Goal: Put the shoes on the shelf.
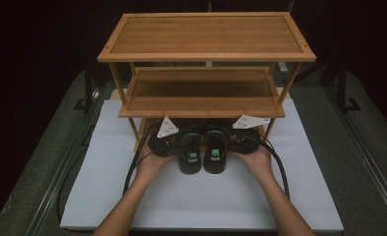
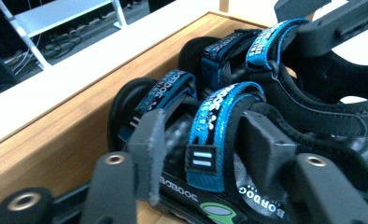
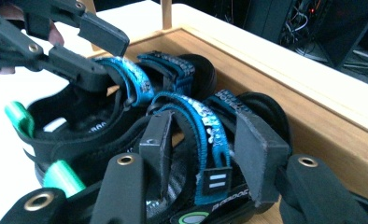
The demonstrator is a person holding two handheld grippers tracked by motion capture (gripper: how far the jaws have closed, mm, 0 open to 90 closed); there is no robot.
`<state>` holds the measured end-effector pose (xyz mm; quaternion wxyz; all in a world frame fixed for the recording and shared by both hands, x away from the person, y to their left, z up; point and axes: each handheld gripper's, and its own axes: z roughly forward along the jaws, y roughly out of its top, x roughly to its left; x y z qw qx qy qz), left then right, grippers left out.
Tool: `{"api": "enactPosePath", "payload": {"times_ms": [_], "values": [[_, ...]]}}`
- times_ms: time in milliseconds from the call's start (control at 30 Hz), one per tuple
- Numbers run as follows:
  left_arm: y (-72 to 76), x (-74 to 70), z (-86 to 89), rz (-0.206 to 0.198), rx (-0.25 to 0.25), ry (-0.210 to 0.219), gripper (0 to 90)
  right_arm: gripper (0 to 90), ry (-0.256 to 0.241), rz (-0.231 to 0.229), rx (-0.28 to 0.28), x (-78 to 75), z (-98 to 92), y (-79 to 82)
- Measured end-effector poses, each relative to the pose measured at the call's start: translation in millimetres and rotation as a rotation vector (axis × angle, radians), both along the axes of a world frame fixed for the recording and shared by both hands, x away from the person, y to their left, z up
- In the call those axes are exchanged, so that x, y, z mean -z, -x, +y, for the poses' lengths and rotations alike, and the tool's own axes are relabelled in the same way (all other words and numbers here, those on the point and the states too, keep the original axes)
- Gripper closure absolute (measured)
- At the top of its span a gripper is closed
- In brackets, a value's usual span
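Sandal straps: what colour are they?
Bright blue with black edging and white print on the sandal straps; clearest in the right gripper view.

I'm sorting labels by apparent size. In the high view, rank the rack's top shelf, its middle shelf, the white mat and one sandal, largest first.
1. white mat, partly hidden by the rack
2. top shelf
3. middle shelf; the top shelf sits nearer the camera, so this gap is unsure
4. sandal; the two sandals look alike in size

A white mat (image 1: 191, 196) lies on a grey table (image 1: 358, 162). Metal rails run along the table on either side of the mat — one left (image 1: 59, 172), one right (image 1: 373, 172). Beyond the mat's far corners stand two black posts (image 1: 86, 91) (image 1: 346, 93) — behind them, darkness.
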<state>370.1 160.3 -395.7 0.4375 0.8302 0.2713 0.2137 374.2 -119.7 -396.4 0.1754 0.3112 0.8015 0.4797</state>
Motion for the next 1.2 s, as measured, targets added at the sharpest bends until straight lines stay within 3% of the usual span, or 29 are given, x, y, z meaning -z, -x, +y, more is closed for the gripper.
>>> {"api": "enactPosePath", "payload": {"times_ms": [167,333,500,800,1000,1200], "values": [[9.2,-9.4,4.1,0.003,0.014,0.011,41.9,53.8,-0.007,0.002,-0.006,-6.1,-5.0,10.0],[23.7,-17.2,13.8,0.009,0.019,0.053,36.3,48.6,-0.040,0.024,-0.007,-9.6,-16.2,22.0],[37.7,-13.4,25.4,0.053,0.028,0.067,33.4,45.1,-0.022,0.055,-0.004,-5.2,-25.5,36.0],[53.9,14.8,29.2,0.133,0.032,0.022,27.7,37.7,0.019,0.135,0.002,16.3,-29.5,50.6],[55.7,32.0,17.6,0.174,0.041,-0.042,21.8,32.7,0.059,0.176,-0.005,32.9,-20.3,55.2],[54.5,43.4,7.0,0.184,0.041,-0.113,17.6,28.5,0.095,0.196,-0.013,43.1,-8.8,55.0]]}}
